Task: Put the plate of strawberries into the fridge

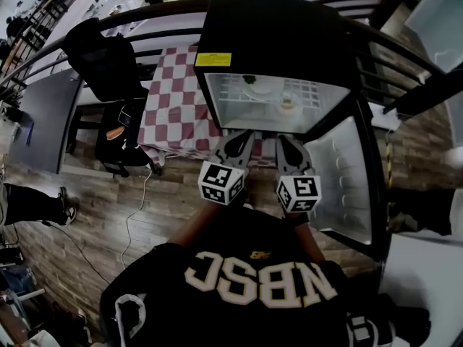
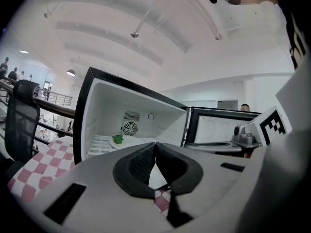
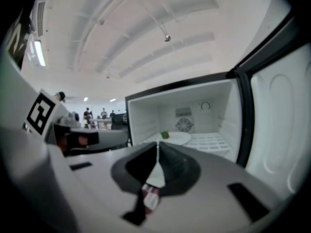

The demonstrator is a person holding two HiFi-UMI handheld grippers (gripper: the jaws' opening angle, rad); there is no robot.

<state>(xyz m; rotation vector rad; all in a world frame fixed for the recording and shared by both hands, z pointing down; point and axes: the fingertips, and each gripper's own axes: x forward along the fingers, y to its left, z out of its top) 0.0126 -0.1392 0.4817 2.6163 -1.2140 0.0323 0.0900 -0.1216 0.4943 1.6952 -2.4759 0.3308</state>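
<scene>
Plate (image 1: pixel 255 90): inside fridge (image 1: pixel 275 27), on wire shelf (image 1: pixel 311 89), straight ahead of both claws and well apart from them; touched by neither.
Strawberry (image 3: pixel 164 135): toward plate's left edge; only one made out, others too small to tell.
Left claw (image 1: pixel 244 137): clenched on nothing, jaws meeting tip to tip, aimed at fridge opening.
Right claw (image 1: pixel 284 142): also clenched, empty; just beside left claw, with door (image 1: pixel 340 172) off to its right.
Door: swung wide open.
Done: plate resting on shelf, free of both claws, so placing looks complete.
Left: probably only shutting door, with claws kept clear of opening.
</scene>
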